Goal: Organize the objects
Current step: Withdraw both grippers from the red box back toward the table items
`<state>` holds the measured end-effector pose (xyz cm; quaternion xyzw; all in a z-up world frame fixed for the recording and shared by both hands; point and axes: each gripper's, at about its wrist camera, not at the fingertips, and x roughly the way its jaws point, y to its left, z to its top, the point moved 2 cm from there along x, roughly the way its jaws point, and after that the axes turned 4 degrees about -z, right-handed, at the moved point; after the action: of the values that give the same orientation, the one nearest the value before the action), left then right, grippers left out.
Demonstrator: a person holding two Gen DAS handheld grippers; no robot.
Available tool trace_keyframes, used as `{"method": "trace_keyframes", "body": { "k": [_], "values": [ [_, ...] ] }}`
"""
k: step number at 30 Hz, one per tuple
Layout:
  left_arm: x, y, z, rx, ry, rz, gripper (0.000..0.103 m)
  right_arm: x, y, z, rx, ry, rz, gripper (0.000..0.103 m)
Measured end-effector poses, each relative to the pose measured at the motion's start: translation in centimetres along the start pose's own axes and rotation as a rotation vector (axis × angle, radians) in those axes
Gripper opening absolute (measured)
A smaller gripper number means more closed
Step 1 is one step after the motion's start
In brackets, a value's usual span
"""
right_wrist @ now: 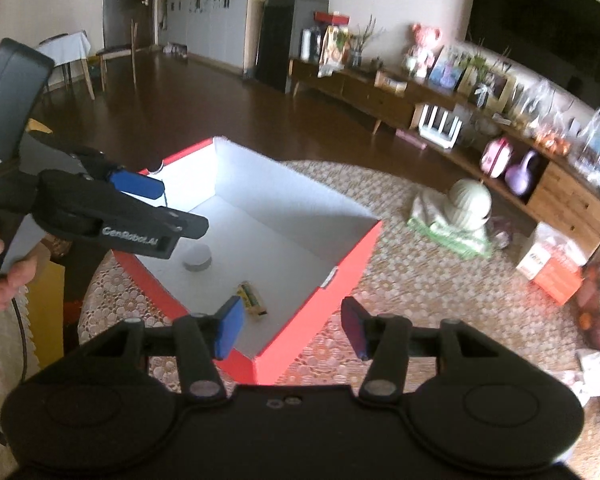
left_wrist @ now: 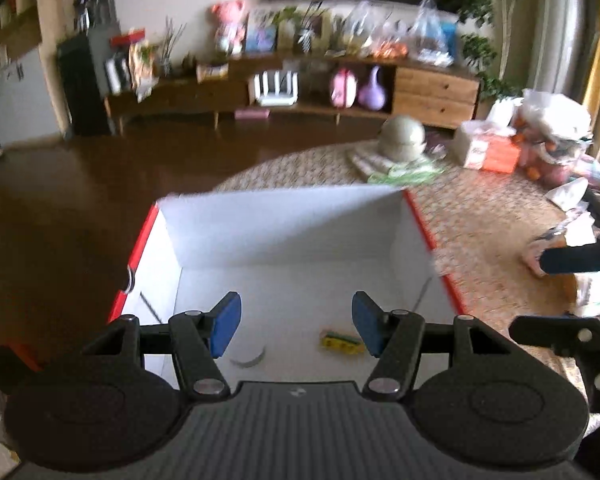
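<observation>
Hovering over the red-sided, white-lined cardboard box (left_wrist: pixel 284 240), the left claw (left_wrist: pixel 296 330) hung released and empty, the right claw (right_wrist: pixel 292 328) likewise. A small yellow packet (right_wrist: pixel 252 300) and grey round disc (right_wrist: pixel 197 260) lay inside. Best next: swing toward three o'clock clutter on the lace-covered tabletop (right_wrist: pixel 420 300), approaching low.

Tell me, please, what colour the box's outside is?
Red outside, white inside; the box shows best in the right wrist view.

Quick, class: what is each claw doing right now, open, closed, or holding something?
Left claw: open, holding nothing, above the red box.
Right claw: open, holding nothing.
</observation>
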<state>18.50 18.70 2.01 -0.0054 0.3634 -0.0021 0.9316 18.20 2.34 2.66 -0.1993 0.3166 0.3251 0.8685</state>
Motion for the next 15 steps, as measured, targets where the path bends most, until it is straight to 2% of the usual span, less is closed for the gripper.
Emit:
{"method": "trace_keyframes", "body": {
  "k": [7,8,15],
  "values": [
    [-4.1,-4.7,-0.7,0.04,-0.089,-0.063,0.062,-3.8,-1.6,-2.5,0.038,-0.066,-0.016,0.059],
    [-4.5,-5.5,-0.9,0.046,-0.095,-0.073,0.065,-4.3,-1.7,-3.1,0.034,-0.072,-0.019,0.06],
    [-5.8,-9.7,-2.8,0.062,-0.127,-0.111,0.066,-6.8,-3.2,-7.2,0.076,-0.094,-0.057,0.065]
  ]
}}
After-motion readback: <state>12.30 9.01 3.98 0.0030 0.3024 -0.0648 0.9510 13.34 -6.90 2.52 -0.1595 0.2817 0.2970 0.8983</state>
